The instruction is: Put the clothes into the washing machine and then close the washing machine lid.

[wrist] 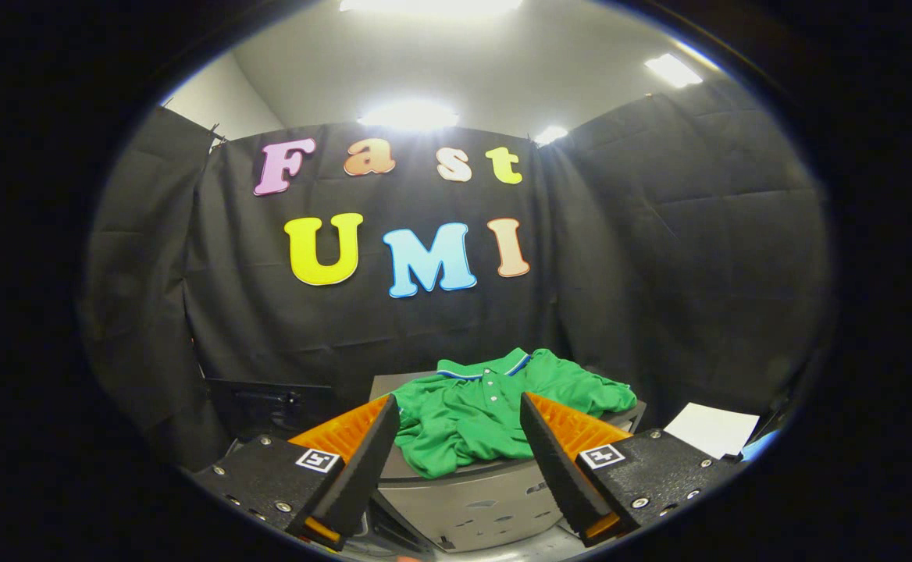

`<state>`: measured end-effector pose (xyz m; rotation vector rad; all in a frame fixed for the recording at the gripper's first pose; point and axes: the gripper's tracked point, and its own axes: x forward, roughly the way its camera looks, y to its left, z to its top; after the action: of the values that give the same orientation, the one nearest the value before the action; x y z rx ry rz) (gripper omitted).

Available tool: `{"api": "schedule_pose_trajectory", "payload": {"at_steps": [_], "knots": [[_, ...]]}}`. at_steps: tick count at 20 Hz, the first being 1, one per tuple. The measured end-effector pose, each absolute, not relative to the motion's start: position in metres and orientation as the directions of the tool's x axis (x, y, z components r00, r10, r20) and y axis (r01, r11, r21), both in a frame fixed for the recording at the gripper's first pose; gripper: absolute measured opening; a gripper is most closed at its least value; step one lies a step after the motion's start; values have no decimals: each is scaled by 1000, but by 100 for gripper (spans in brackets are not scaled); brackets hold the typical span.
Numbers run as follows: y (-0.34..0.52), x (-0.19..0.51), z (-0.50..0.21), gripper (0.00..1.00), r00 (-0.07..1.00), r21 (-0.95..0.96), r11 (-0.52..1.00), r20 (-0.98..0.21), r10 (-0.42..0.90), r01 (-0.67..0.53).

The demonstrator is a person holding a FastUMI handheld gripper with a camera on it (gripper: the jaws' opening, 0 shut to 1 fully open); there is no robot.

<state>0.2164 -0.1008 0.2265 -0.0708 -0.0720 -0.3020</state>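
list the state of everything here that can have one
gripper: open, fingers apart, holding nothing
green polo shirt: crumpled, lying on top of the washing machine, just ahead of the fingers
washing machine: lid looks closed, shirt resting on it

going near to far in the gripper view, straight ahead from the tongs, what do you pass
Open tongs → front wall of the grey washing machine → green polo shirt lying on its top → black cloth wall behind.

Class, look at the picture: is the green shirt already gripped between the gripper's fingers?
No: the open gripper is short of the green shirt, touching nothing.
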Motion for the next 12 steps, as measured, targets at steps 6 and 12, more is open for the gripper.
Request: {"api": "schedule_pose_trajectory", "payload": {"at_steps": [6,12], "knots": [[-142,265,239,96,960,-37,959,1,-281,281],[-173,305,234,96,969,-60,969,-47,-241,238]]}}
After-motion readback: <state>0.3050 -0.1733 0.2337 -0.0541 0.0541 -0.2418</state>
